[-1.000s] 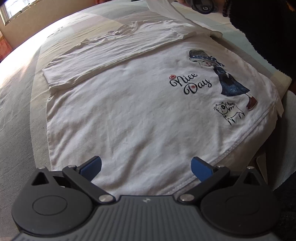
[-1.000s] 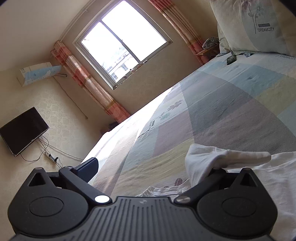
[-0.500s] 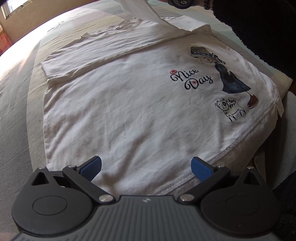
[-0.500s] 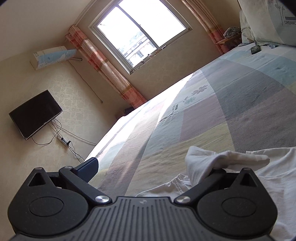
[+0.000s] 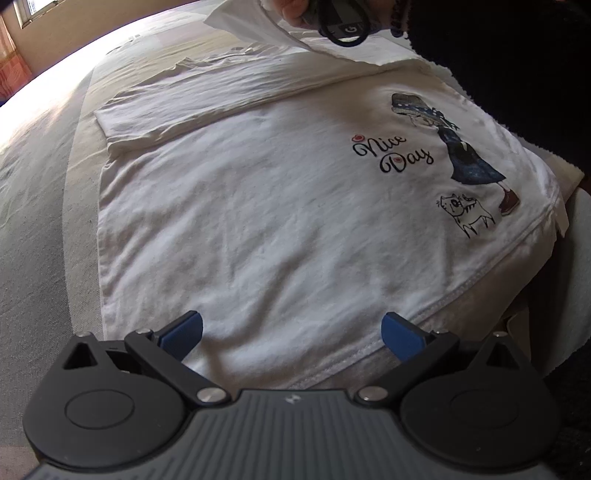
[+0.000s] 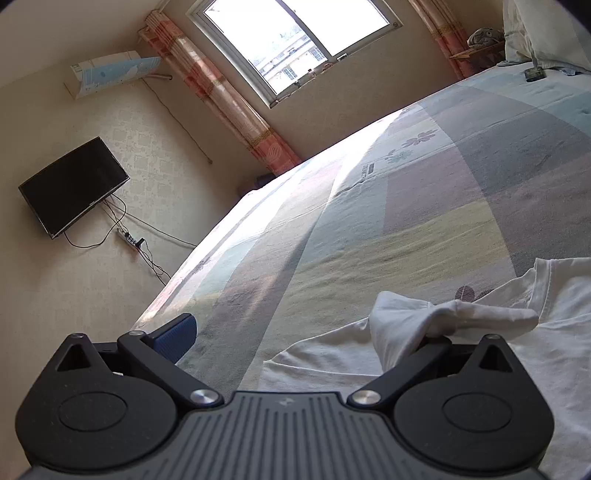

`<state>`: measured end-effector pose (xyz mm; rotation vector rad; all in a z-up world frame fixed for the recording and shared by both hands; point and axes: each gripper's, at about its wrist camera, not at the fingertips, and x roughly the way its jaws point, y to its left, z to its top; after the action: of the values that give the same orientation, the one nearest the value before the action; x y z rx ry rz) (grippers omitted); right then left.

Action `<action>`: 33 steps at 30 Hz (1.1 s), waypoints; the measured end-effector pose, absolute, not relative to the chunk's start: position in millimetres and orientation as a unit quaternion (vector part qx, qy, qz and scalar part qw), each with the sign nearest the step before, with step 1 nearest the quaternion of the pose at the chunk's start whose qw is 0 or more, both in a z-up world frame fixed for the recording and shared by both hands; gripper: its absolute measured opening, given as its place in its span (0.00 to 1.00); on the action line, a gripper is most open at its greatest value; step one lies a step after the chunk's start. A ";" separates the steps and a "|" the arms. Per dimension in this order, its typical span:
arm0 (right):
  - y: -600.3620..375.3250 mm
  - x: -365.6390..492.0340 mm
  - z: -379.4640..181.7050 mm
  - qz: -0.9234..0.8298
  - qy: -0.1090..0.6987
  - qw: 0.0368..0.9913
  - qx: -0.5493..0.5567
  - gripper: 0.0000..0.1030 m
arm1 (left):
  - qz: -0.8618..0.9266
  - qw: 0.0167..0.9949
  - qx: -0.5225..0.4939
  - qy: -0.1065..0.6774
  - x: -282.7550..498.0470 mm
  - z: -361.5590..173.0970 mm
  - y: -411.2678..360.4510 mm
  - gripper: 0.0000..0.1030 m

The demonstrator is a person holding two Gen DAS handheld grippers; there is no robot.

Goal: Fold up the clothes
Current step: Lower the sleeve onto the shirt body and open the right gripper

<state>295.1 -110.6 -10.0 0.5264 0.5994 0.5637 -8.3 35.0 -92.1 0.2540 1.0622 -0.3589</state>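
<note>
A white T-shirt [image 5: 277, 221] printed "Nice Day" lies flat on the bed, hem toward me. One sleeve [image 5: 207, 107] is folded across its upper part. My left gripper [image 5: 291, 332] hovers open just above the hem, nothing between its blue pads. At the top of the left wrist view, a hand holds my right gripper [image 5: 343, 26], which lifts the other sleeve [image 5: 266, 26] off the bed. In the right wrist view, my right gripper [image 6: 306, 332] has its jaws wide apart. The sleeve [image 6: 443, 317] drapes over its right finger and hides that fingertip.
The bed's striped pastel cover [image 6: 406, 221] stretches far beyond the shirt. A pillow [image 6: 546, 33] and a small dark object [image 6: 533, 74] lie at its head. A wall TV [image 6: 74, 184], cables and a window [image 6: 295, 40] are behind. A person's dark sleeve [image 5: 517, 55] is at the right.
The right gripper has carried the lifted sleeve further into the left wrist view, over the shirt's top. The left gripper has stayed open at the hem.
</note>
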 end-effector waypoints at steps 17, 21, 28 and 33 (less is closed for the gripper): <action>-130.0 290.5 -55.1 0.249 0.362 0.848 0.297 1.00 | -0.172 0.845 0.111 0.493 -12.2 -93.8 35.2 0.99; -148.5 289.2 -55.0 0.236 0.360 0.840 0.331 1.00 | -0.177 0.846 0.104 0.491 -13.3 -96.0 35.5 0.99; -132.6 299.6 -53.0 0.241 0.369 0.833 0.334 1.00 | -0.175 0.848 0.096 0.490 -17.7 -97.7 40.0 0.99; -89.1 302.2 -50.2 0.286 0.384 0.828 0.294 1.00 | -0.170 0.849 0.089 0.492 -19.8 -97.7 44.2 0.99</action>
<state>302.2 -89.1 -50.2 0.6235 0.8149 0.6065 -19.8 44.2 -97.7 0.1869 1.0355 -0.3587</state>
